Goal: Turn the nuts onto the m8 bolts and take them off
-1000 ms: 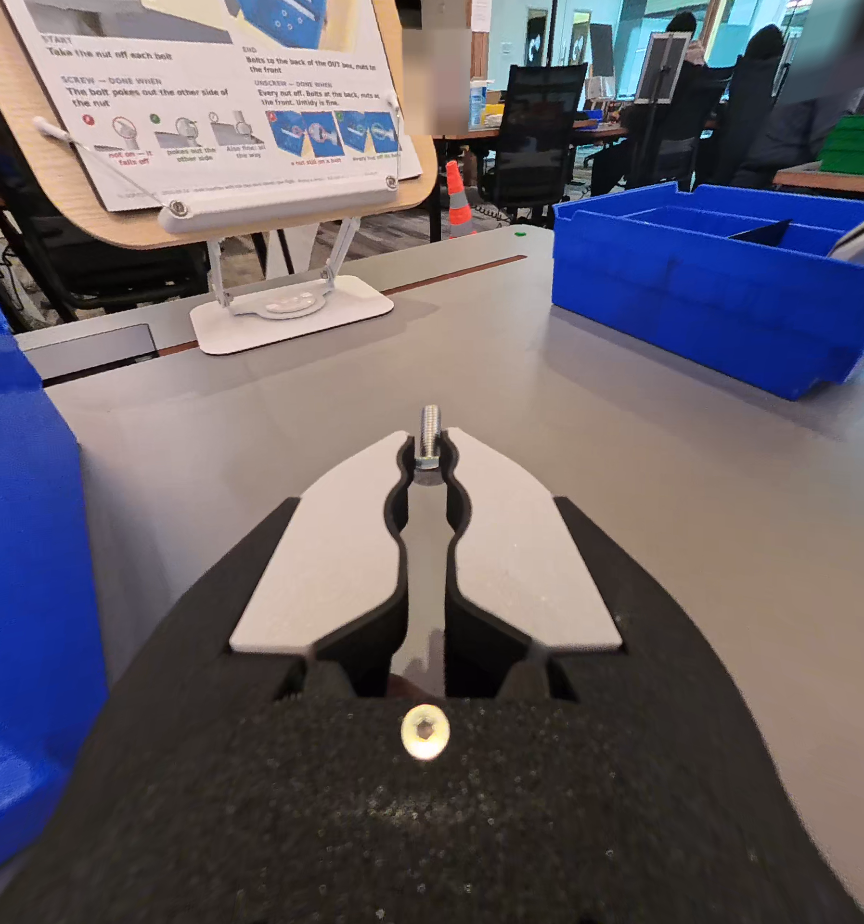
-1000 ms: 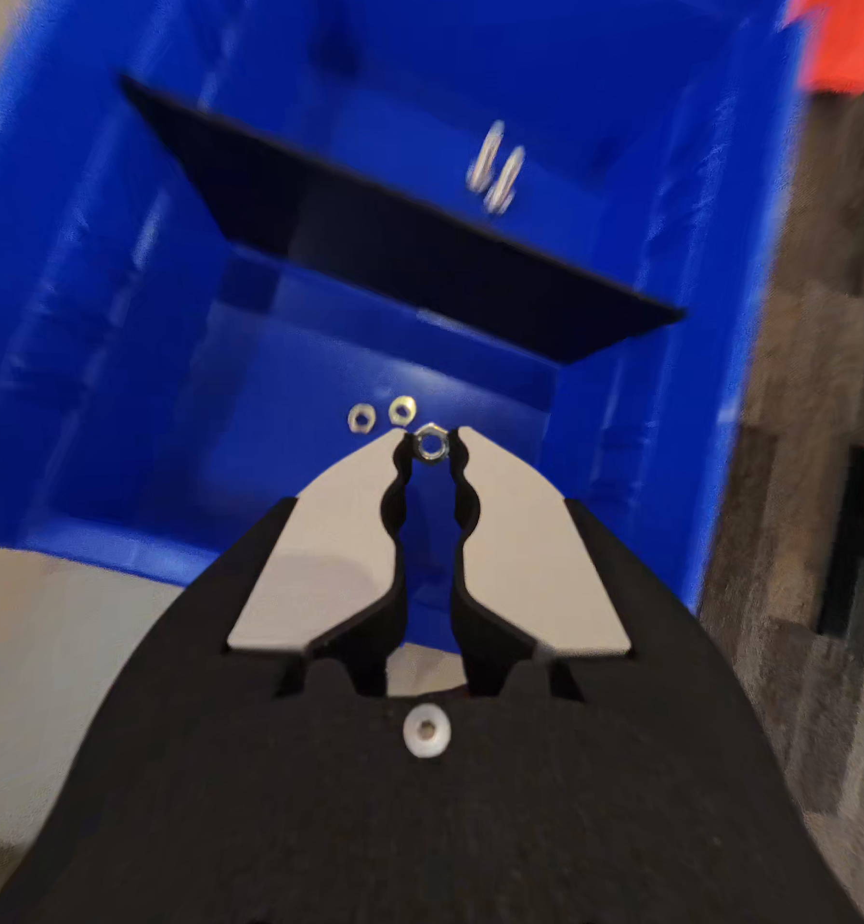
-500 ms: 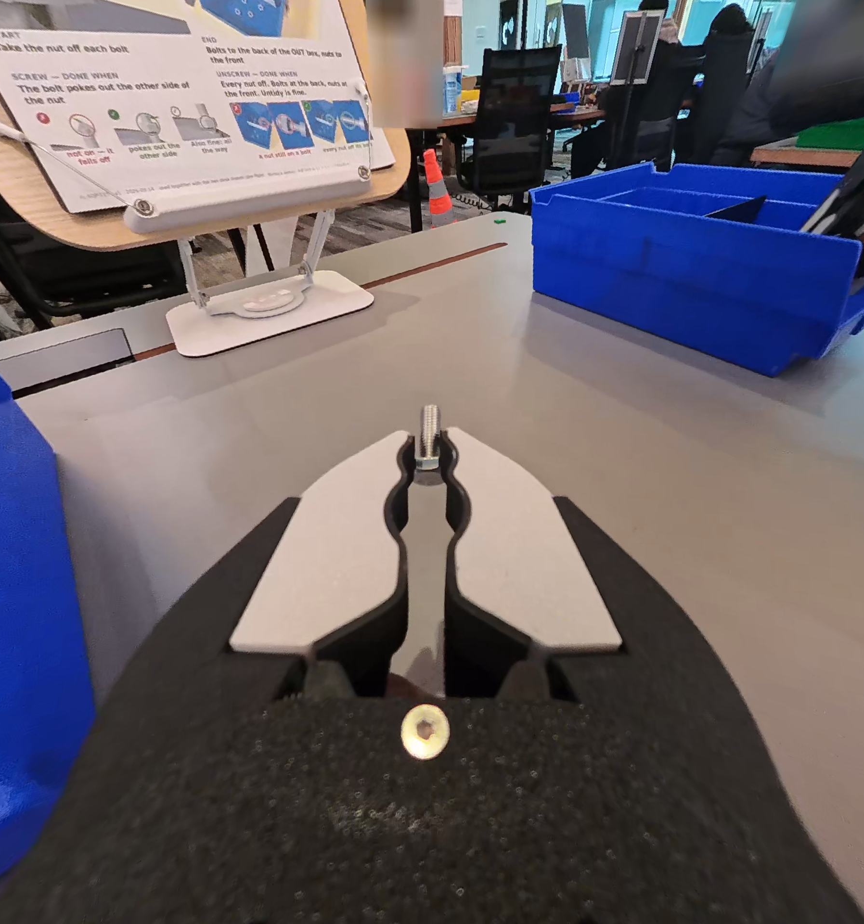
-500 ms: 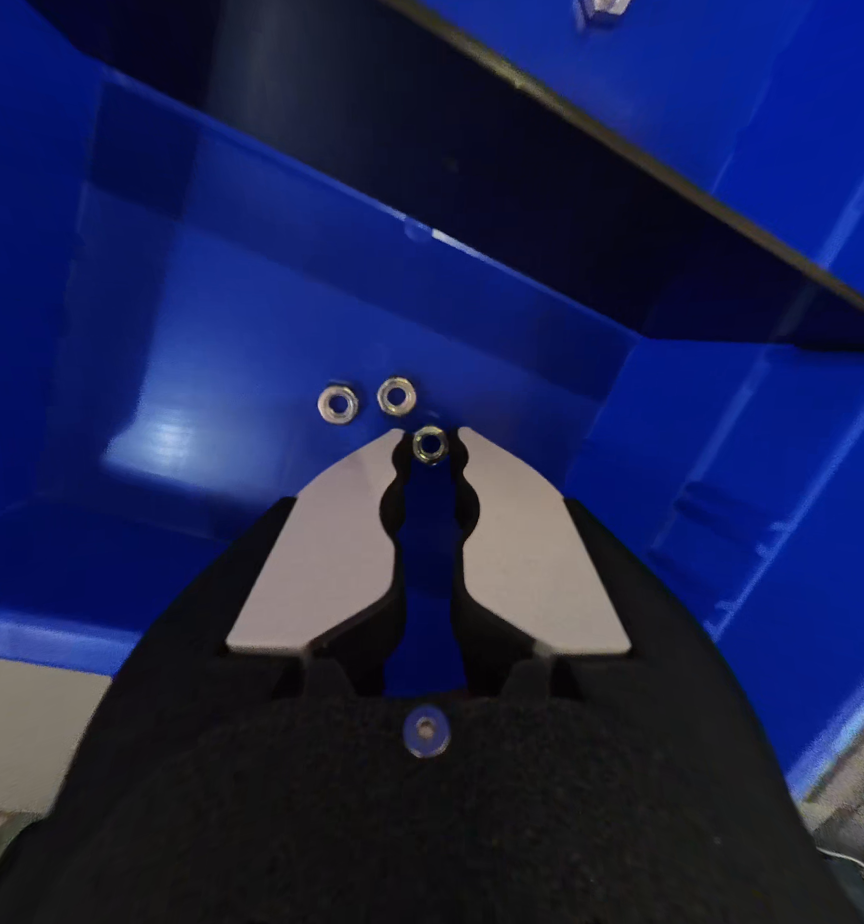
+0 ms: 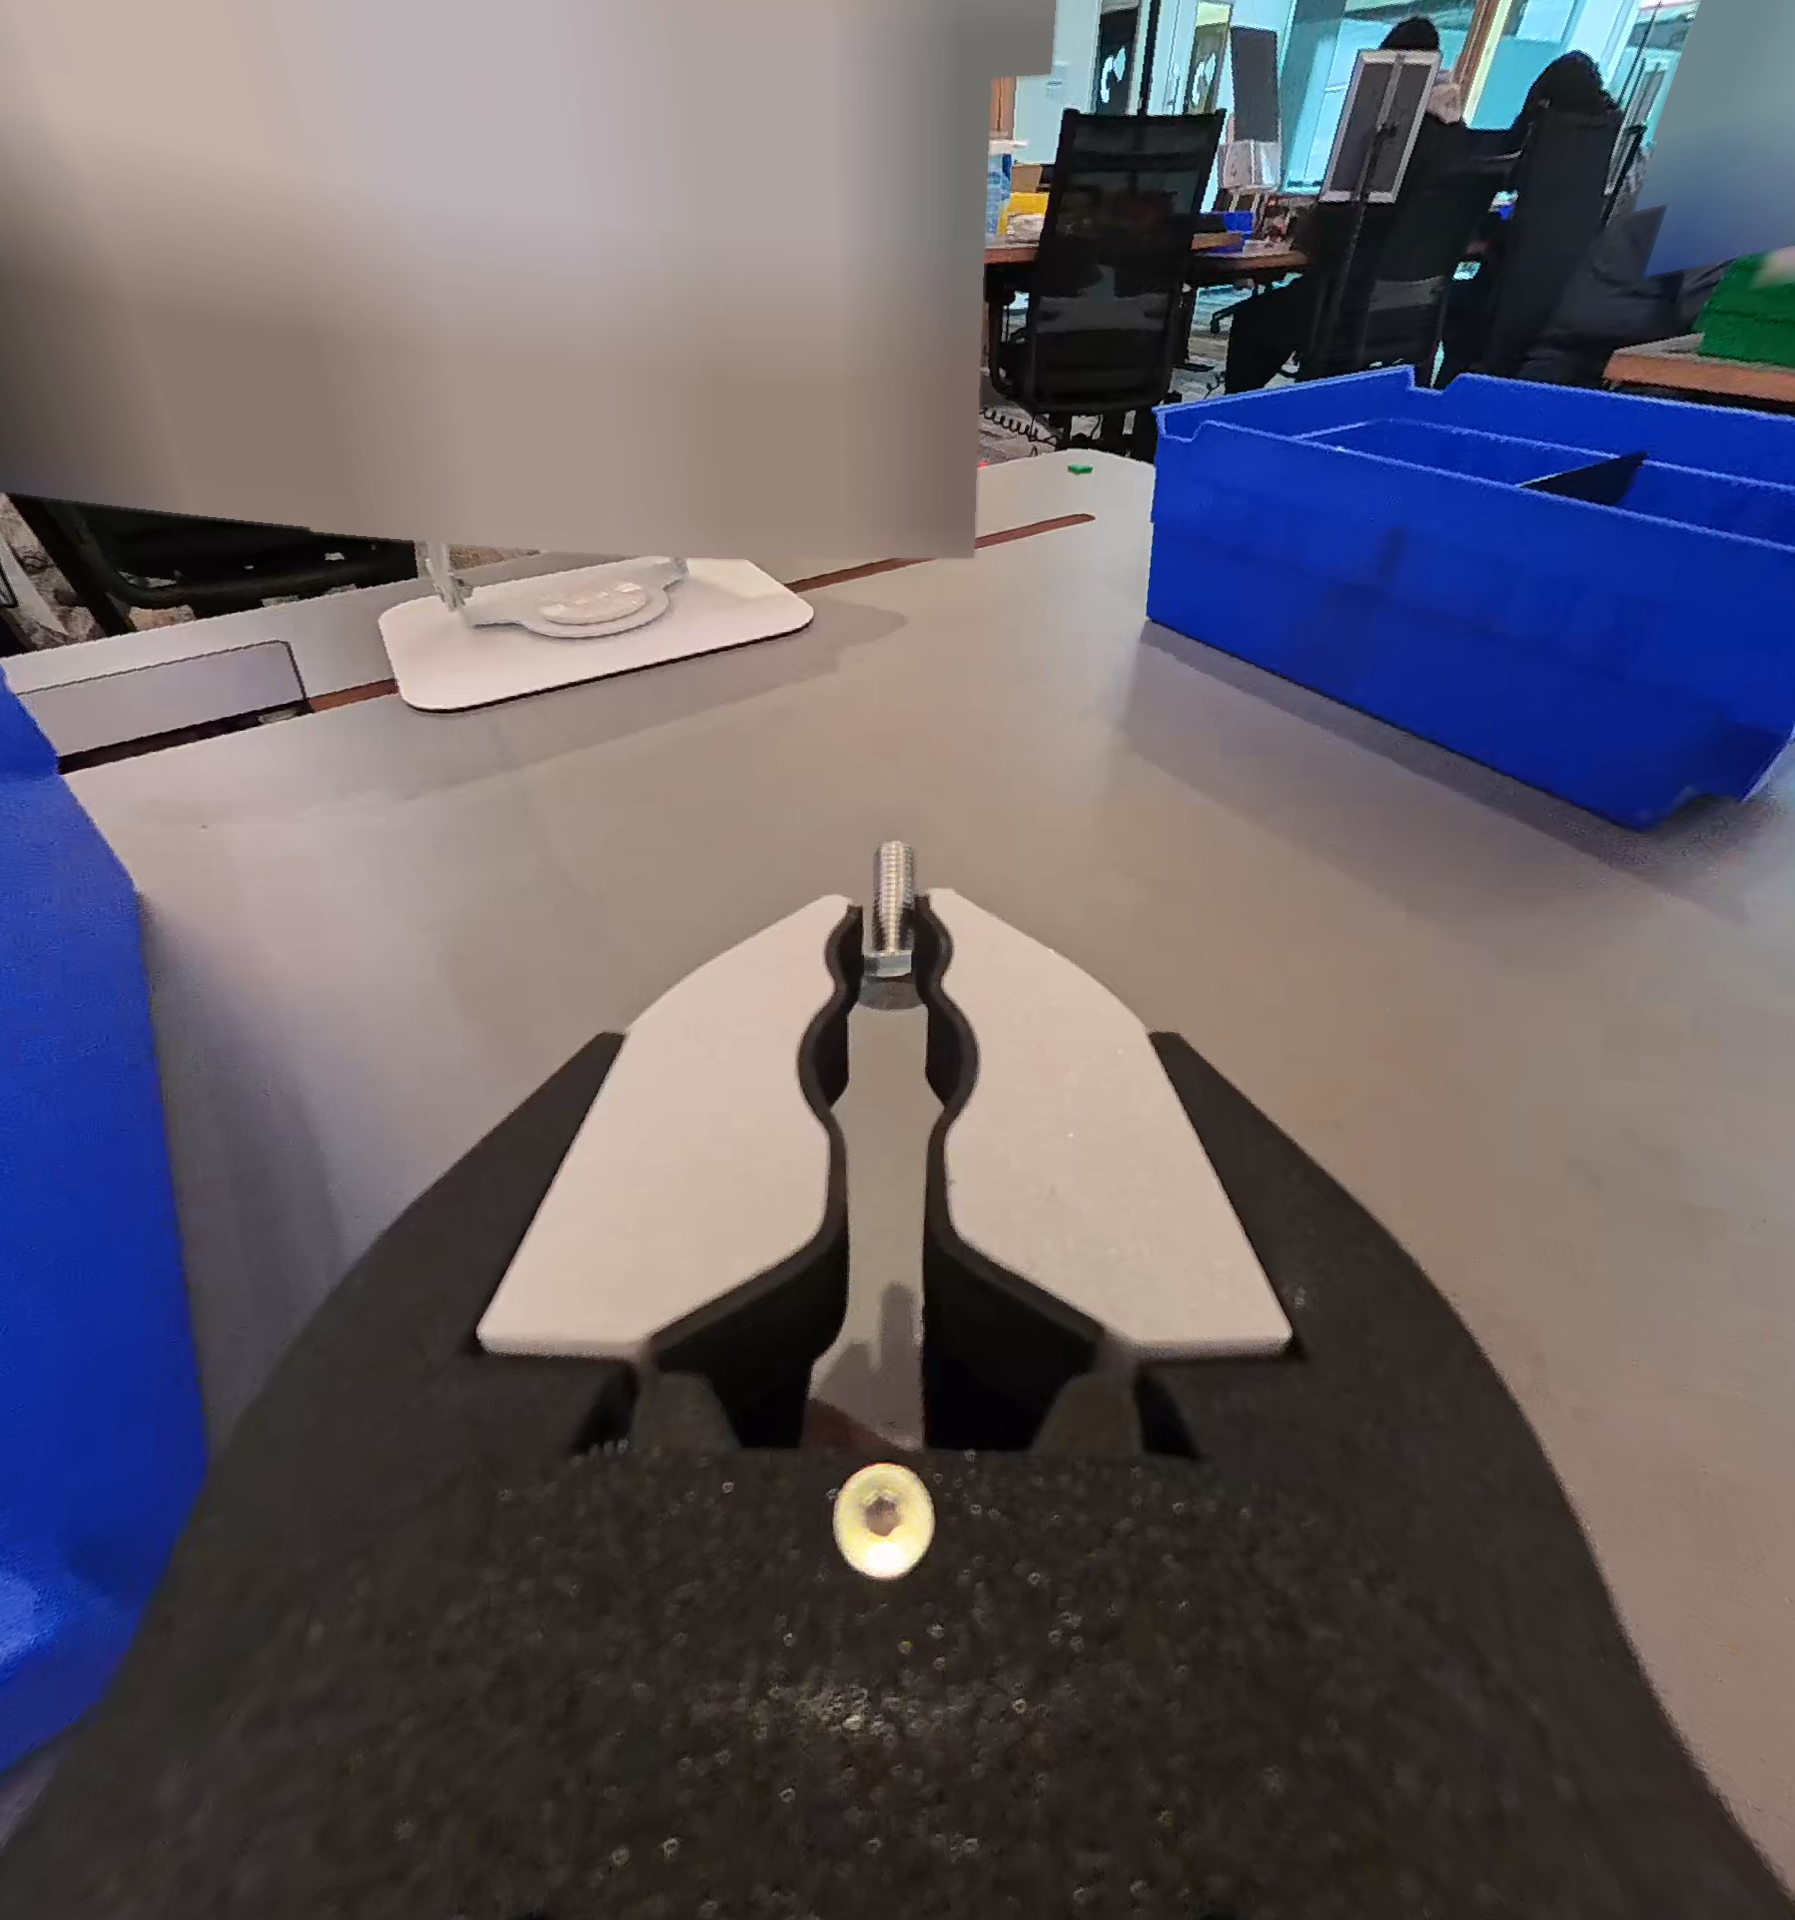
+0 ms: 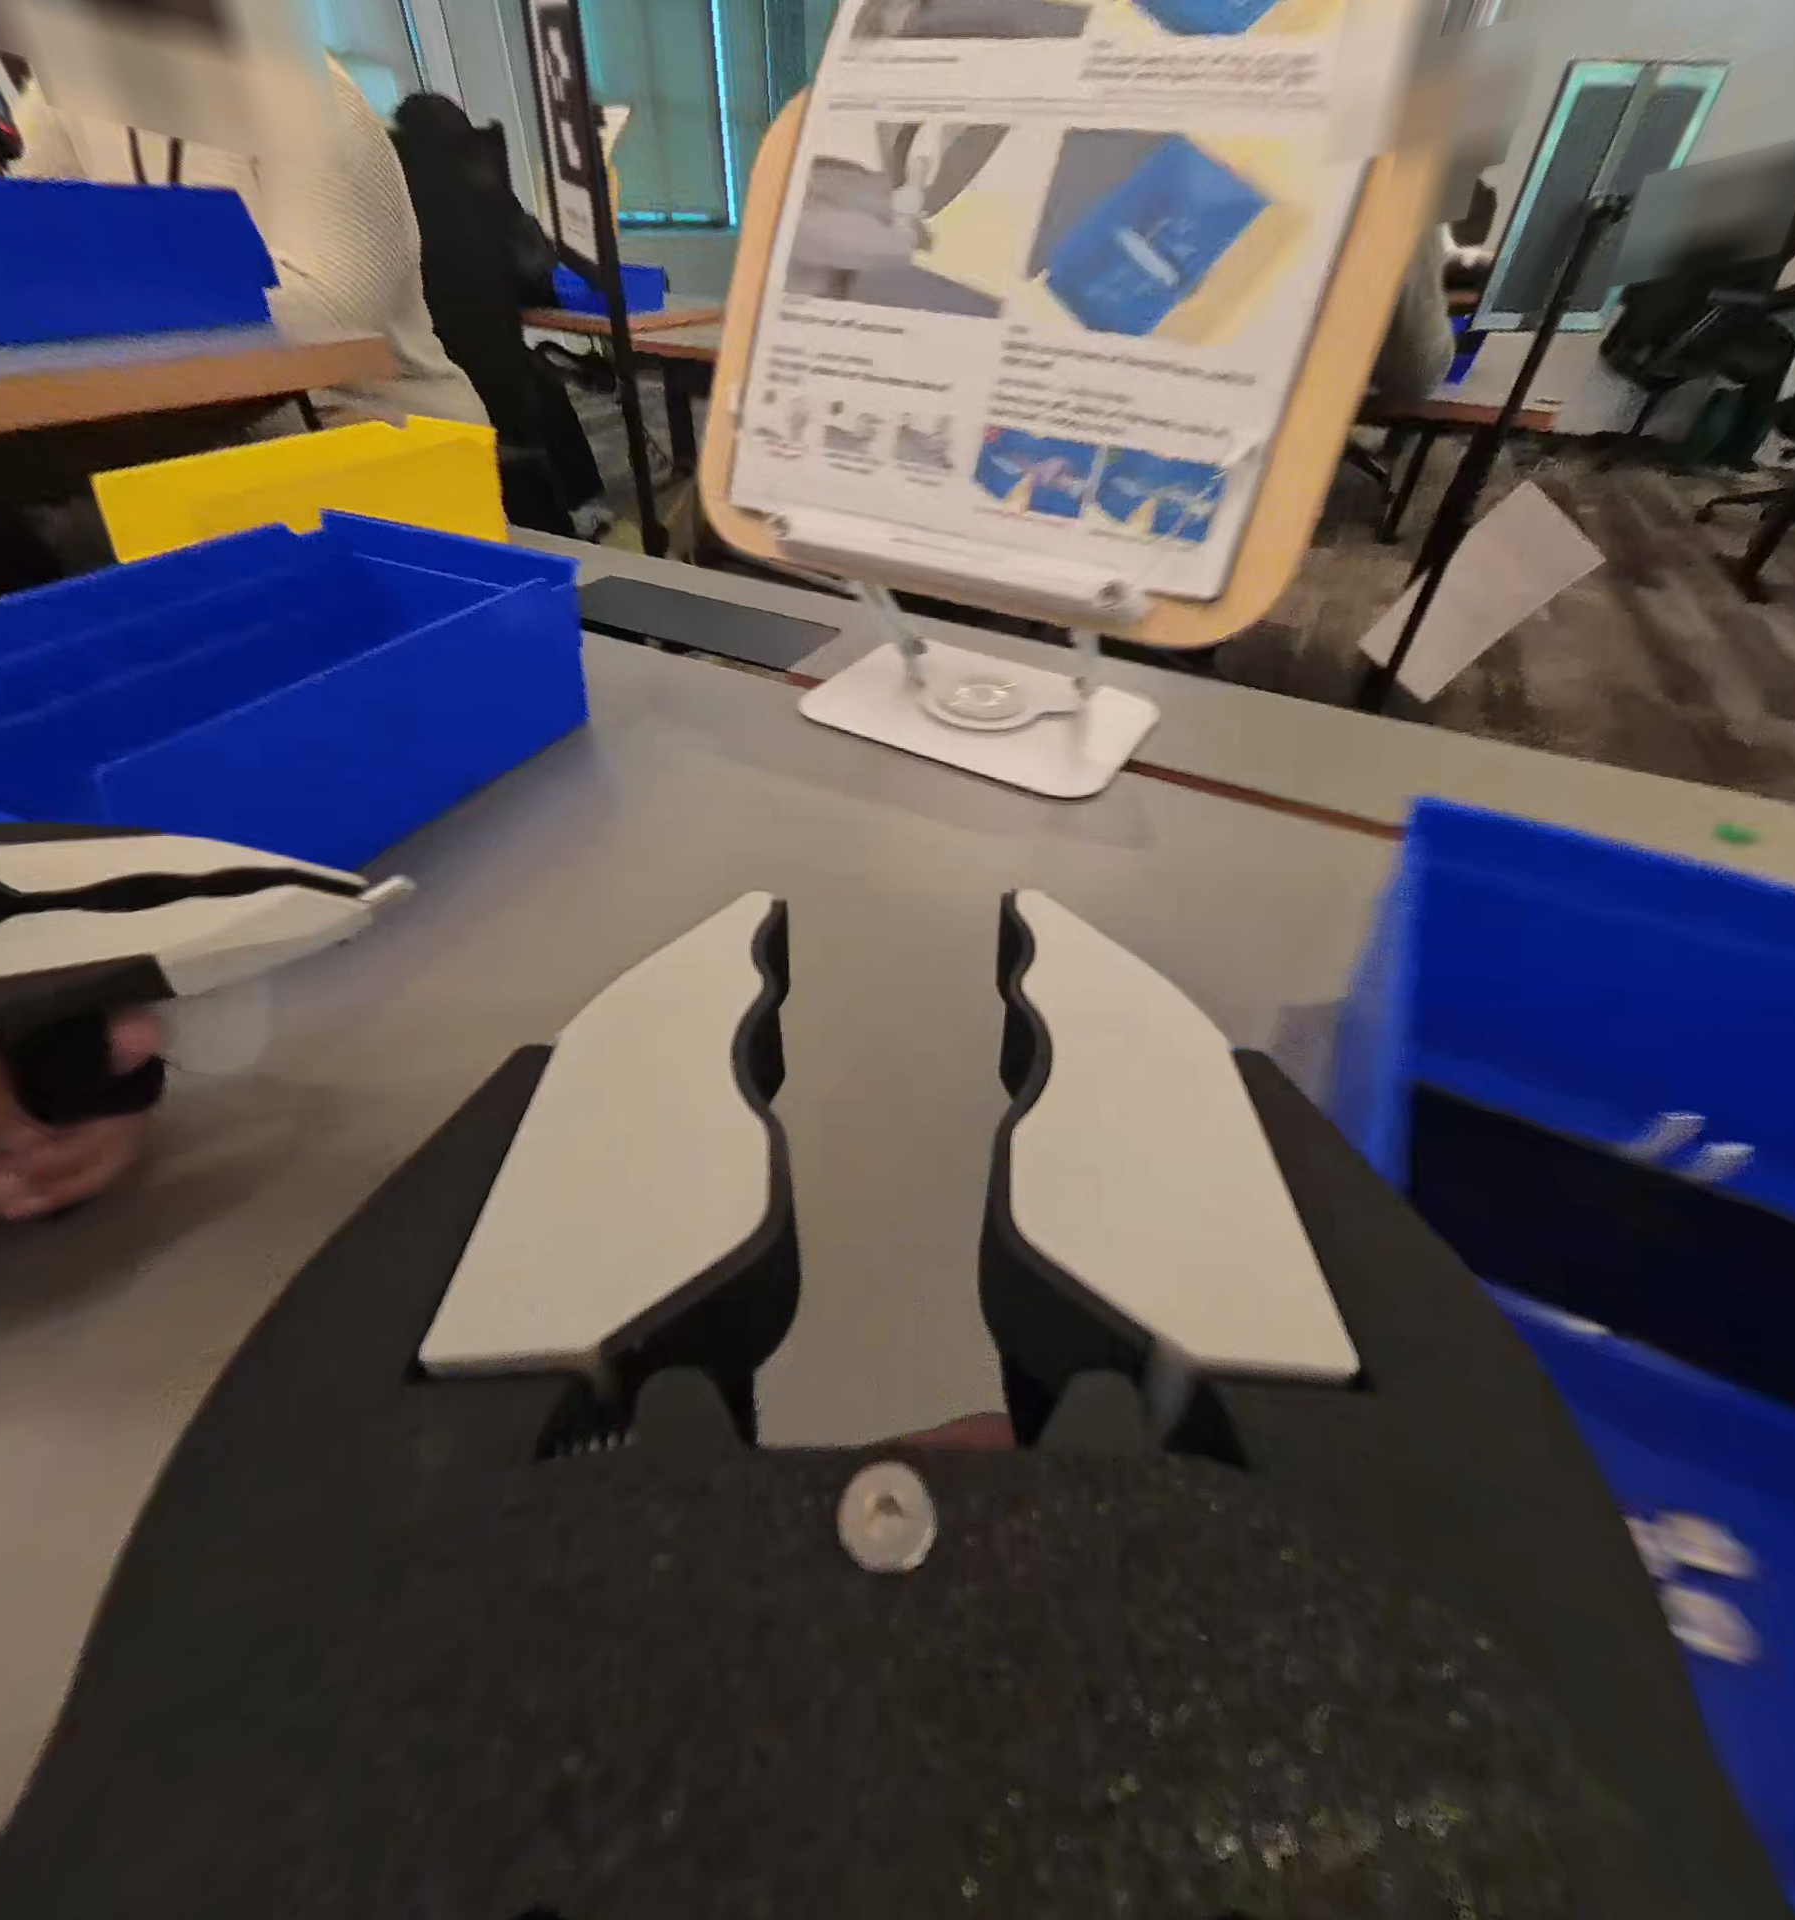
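On the grey desk in an open office, the left gripper is clamped on a bare silver threaded bolt w/ no nut, the right gripper is spread wide & empty near the blue plastic bin, so per these views this bolt looks unscrewed, binning it pending.

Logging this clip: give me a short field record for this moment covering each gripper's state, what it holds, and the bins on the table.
left gripper: shut on the bolt, head between the fingertips, threads pointing forward
nut on bolt: none visible
right gripper: open, empty, above the grey table
right blue bin: on the table, black divider inside
left blue bin: on the table, contents not visible
instruction stand: at the table's far edge
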`<state>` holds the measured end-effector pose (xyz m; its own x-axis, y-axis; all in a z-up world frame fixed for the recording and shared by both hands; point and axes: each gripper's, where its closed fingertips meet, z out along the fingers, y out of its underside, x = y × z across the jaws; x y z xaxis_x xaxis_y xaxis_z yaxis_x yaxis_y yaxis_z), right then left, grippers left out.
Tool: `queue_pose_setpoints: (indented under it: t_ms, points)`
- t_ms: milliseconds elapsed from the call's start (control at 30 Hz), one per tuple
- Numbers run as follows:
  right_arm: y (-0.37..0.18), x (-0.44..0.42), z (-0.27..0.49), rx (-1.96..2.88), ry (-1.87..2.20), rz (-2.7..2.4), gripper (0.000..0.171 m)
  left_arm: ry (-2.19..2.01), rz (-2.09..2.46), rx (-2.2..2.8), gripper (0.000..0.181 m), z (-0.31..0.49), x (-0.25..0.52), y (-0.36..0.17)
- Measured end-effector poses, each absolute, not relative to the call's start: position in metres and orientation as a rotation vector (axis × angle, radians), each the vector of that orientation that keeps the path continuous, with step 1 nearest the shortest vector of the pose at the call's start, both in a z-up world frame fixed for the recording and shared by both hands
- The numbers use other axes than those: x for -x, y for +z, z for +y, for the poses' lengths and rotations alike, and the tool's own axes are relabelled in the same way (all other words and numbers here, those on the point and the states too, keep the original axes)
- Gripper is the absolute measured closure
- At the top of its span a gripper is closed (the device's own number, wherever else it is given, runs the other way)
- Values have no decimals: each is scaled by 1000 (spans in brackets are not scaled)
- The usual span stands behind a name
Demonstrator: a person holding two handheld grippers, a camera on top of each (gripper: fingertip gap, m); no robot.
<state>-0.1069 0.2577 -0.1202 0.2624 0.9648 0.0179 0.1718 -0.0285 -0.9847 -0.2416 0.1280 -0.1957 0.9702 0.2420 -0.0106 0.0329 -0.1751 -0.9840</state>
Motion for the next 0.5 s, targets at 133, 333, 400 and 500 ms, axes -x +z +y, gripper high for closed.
queue_pose_setpoints:
  t_ms: [133,333,400,500]
  points:
    - [-168,146,211,1489,978,-1065,128,197,-220,1735,172,125,244,-195]
    - [-191,156,192,1509,966,-1124,128,207,-209,1735,172,125,244,-196]
    - [-192,154,193,1520,977,-1134,128,208,-197,1746,172,127,242,-197]
    - [-188,154,190,1497,1000,-1175,128,180,-135,1747,173,126,232,-195]
